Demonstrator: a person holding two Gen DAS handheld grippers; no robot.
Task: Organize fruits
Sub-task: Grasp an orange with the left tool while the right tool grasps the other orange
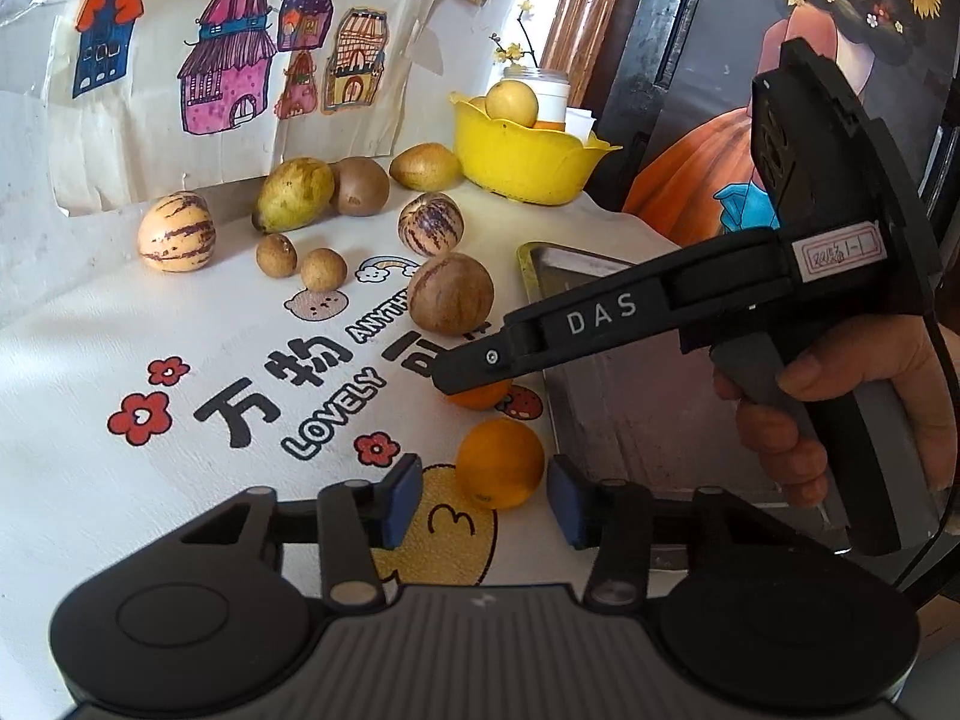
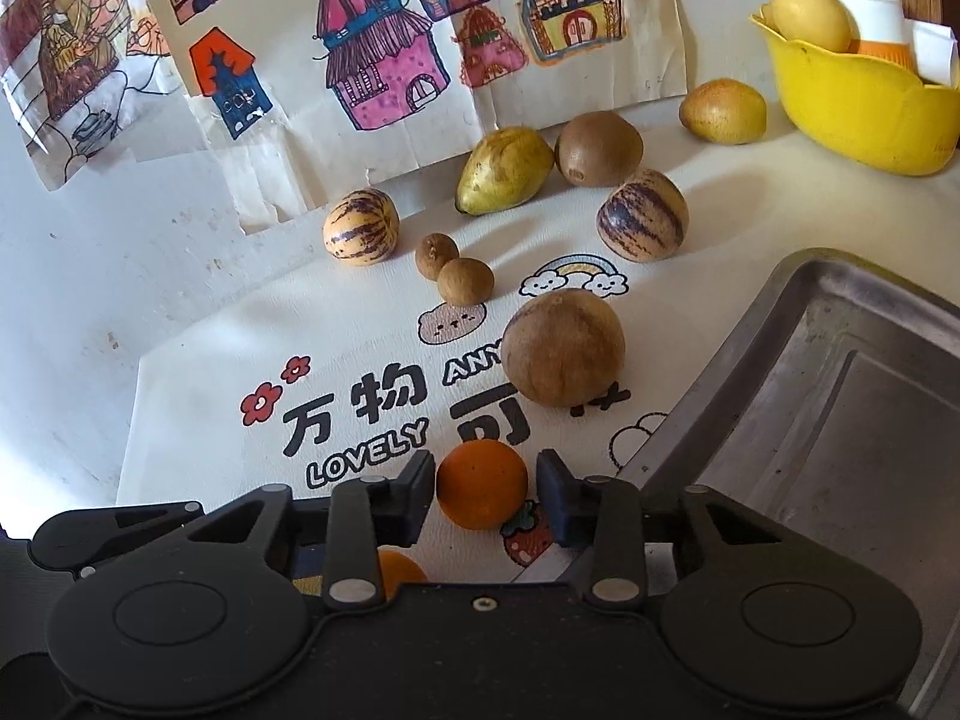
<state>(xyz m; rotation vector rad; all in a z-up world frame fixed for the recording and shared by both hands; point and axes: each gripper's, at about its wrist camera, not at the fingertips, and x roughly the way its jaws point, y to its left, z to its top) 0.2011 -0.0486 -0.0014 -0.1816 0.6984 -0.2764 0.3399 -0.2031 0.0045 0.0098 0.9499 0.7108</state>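
Note:
Two small oranges lie on the printed white cloth beside a metal tray (image 2: 840, 420). In the right wrist view my right gripper (image 2: 486, 498) is shut on the farther orange (image 2: 482, 483), with both pads against its sides. The left wrist view shows that gripper (image 1: 468, 372) from the side, a hand (image 1: 840, 414) on its grip and its tips over the same orange (image 1: 480, 397). My left gripper (image 1: 485, 501) is open around the nearer orange (image 1: 500, 462). A gap shows at the left pad (image 1: 402, 501). That orange (image 2: 399, 570) peeks out under the right gripper's body.
Behind on the cloth lie a round brown fruit (image 2: 563, 348), two striped melons (image 2: 642, 216) (image 2: 360, 228), two small brown fruits (image 2: 465, 281), a green mango (image 2: 504, 168), a kiwi (image 2: 599, 147) and a yellow fruit (image 2: 723, 111). A yellow bowl (image 2: 858, 114) holds fruit at the back right.

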